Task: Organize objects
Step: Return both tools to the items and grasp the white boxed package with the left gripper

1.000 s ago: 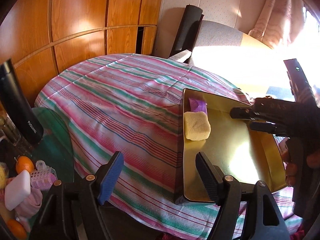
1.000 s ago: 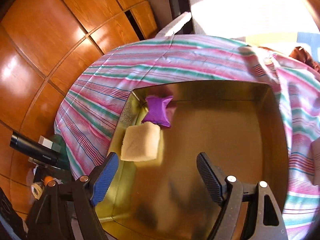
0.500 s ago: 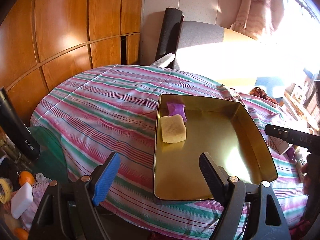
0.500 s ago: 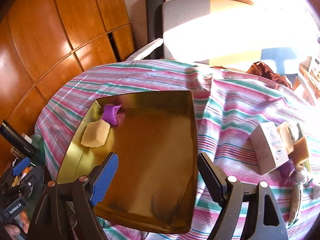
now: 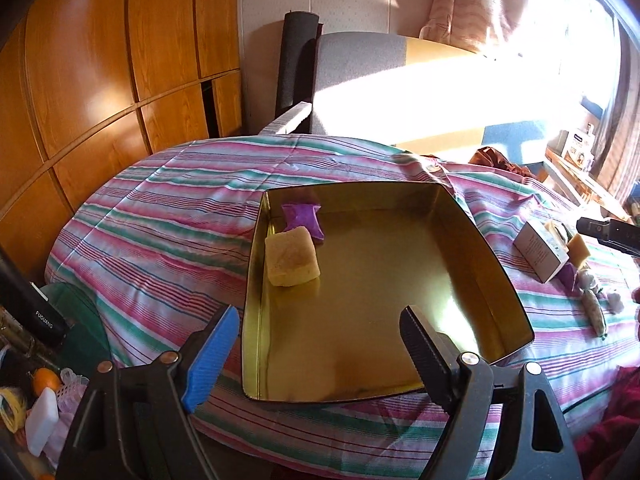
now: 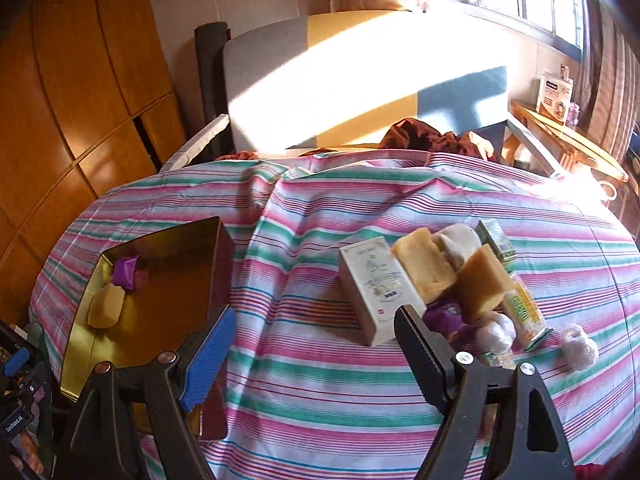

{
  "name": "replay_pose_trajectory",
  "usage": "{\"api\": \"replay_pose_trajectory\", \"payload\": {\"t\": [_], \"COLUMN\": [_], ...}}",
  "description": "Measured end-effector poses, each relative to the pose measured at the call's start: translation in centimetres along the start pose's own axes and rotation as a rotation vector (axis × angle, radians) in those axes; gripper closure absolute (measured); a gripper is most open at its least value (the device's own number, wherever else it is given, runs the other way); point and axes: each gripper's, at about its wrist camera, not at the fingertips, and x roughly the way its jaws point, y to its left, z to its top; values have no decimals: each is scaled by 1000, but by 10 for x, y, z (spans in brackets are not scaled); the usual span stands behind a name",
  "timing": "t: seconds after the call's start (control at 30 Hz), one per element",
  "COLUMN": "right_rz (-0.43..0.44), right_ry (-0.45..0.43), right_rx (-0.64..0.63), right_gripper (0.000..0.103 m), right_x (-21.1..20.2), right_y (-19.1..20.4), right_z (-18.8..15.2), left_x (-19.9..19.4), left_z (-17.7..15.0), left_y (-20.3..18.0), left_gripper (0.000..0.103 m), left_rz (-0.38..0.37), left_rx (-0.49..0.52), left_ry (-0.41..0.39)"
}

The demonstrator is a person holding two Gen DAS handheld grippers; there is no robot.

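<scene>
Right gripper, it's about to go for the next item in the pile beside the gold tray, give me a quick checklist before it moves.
1. Right gripper open, nothing between the jaws: ok.
2. Left gripper open, jaws having just widened, nothing between them: ok.
3. Gold tray has free floor; only the yellow sponge and purple packet in its far left corner: ok.
4. White box reachable at the pile's near left side: ok.
5. Brown blocks separated for a clean grip: not ok, they lean together.

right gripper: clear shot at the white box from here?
Probably yes. The right gripper is open and empty, and the white box lies just ahead on the striped cloth, its near side unblocked; soap bars crowd only its far side.
</scene>
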Motion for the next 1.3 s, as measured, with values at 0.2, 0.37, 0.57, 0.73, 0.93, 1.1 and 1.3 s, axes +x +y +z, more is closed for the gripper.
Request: {"api": "replay_pose_trajectory", "payload": {"t": [0.2, 0.37, 0.57, 0.73, 0.93, 1.1, 1.3], "right_rz": [-57, -102, -148, -186, -240, -236, -204], "right_ry": [-14, -34, -53, -71, -115, -108, -109], "right_rx": [57, 97, 144, 177, 307, 461, 554], "right_gripper": [20, 20, 20, 20, 20, 20, 20], "right_x": [-6, -13, -18, -15, -12, -15, -20], "right_y": [-43, -76, -110, -138, -178, -212, -228], "right_z": [-1, -1, 0, 1, -12, -22, -28], "left_x": [4, 7, 11, 15, 22, 26, 35], "left_z": [5, 8, 10, 12, 18, 26, 44], "left_y": [-23, -40, -58, -71, -93, -127, -181], "left_gripper": [19, 18, 18, 17, 17, 17, 17], "left_rz": [-19, -32, -43, -51, -80, -131, -249], "left_rx": [51, 85, 125, 158, 192, 244, 280], "left_ry": [5, 8, 13, 17, 25, 24, 45]}}
